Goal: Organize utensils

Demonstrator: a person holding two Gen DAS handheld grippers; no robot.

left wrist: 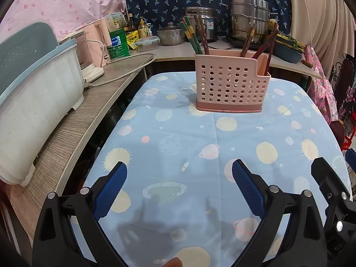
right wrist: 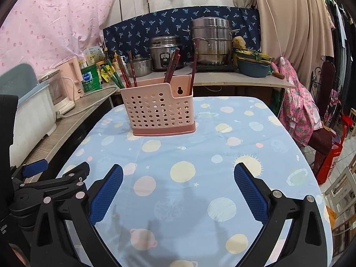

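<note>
Chopsticks [left wrist: 195,37] stand in pink holder [left wrist: 231,84]; left gripper [left wrist: 180,173], right gripper [right wrist: 178,175] released.

Both the left gripper [left wrist: 179,173] and the right gripper [right wrist: 178,174] have black plastic arms with round silver screws, and fingers [right wrist: 106,194] faced with textured blue pads.
</note>
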